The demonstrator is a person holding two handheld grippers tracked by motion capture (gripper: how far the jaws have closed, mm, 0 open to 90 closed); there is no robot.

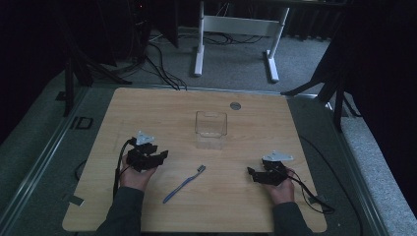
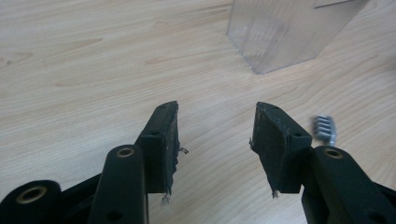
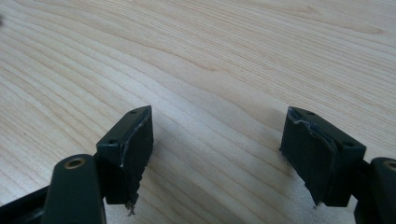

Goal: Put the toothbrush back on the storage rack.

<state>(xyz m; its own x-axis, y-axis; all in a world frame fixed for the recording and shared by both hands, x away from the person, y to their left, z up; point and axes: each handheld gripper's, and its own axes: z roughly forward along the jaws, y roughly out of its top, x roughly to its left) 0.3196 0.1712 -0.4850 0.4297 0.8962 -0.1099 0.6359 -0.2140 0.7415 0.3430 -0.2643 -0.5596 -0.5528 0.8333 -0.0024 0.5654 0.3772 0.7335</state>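
Two empty grippers rest low on a pale wooden worktop (image 1: 147, 105), a blue toothbrush (image 1: 183, 185) lying between them.

The toothbrush lies flat and slanted, bristle head toward the clear plastic box (image 1: 211, 129), well apart from both grippers; in the left gripper view just its blurred grey bristle head (image 2: 324, 129) peeks past the right-hand jaw, the handle hidden. The box is see-through with faint ribbed walls, standing upright, and its top is cut off in that view (image 2: 285, 32). The left gripper (image 2: 215, 140) has its jaws spread wide with bare wood grain between them; the right gripper (image 3: 217, 154) stands likewise wide apart, holding nothing. The black rubber pads are frayed at their lower edges. The high view is dim, so the hands' fine detail is hard to make out.
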